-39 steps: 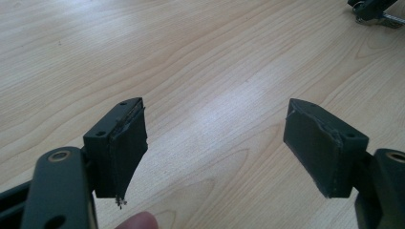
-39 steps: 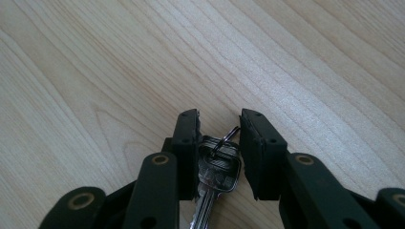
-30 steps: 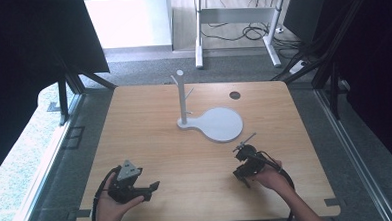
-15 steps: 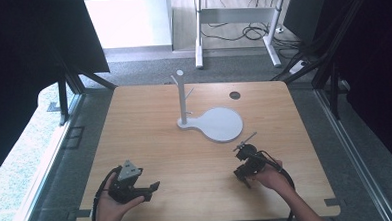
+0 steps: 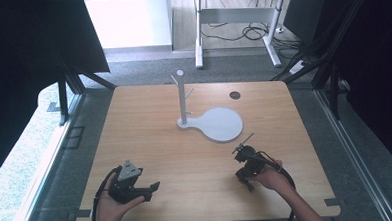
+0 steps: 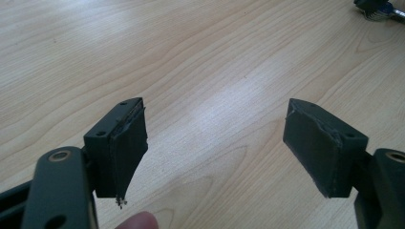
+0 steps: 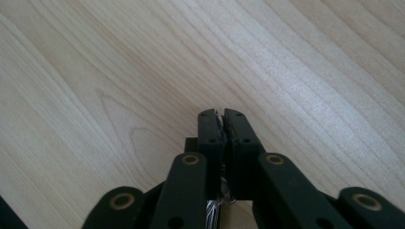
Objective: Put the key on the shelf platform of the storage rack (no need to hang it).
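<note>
The left claw was spread wide and empty, the right claw clenched on nothing; both hovered at the table's near edge, unmoved from a second before. Farther off, the white stand stood untouched, no task begun.

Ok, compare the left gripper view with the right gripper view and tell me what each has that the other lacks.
Left gripper view alone: the left gripper with its jaws wide apart, a fingertip at the bottom edge, and part of the other gripper at the top right corner. Right gripper view alone: the right gripper with its jaws pressed together, nothing between them. Both share the bare wooden table beneath the jaws.
</note>
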The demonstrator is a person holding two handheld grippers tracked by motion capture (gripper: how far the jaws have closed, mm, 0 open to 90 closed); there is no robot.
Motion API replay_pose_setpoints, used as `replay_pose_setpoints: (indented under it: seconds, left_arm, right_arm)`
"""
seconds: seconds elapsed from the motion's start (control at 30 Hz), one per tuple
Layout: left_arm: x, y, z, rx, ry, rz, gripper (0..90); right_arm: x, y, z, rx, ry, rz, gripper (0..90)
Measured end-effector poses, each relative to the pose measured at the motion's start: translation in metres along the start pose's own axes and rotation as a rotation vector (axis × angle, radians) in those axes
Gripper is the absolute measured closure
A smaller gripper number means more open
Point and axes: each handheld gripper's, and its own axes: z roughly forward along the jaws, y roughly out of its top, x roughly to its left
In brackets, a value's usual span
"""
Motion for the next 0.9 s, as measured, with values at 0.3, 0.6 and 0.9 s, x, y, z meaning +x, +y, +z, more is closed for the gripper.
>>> replay_pose_setpoints:
  seconds: [0.3,0.6,0.9]
  left_arm:
    - [0.000,0.000,0.000,-0.001,0.000,0.000,23.2]
    - [0.000,0.001,-0.001,-0.005,0.002,0.001,23.2]
    - [0.001,0.001,-0.002,-0.008,-0.002,-0.001,23.2]
  right_arm:
    - [0.000,0.000,-0.005,0.039,0.004,-0.044,89.1]
    - [-0.004,0.001,-0.026,0.023,-0.001,-0.054,89.5]
    - [-0.009,0.000,-0.042,0.013,-0.012,-0.059,89.6]
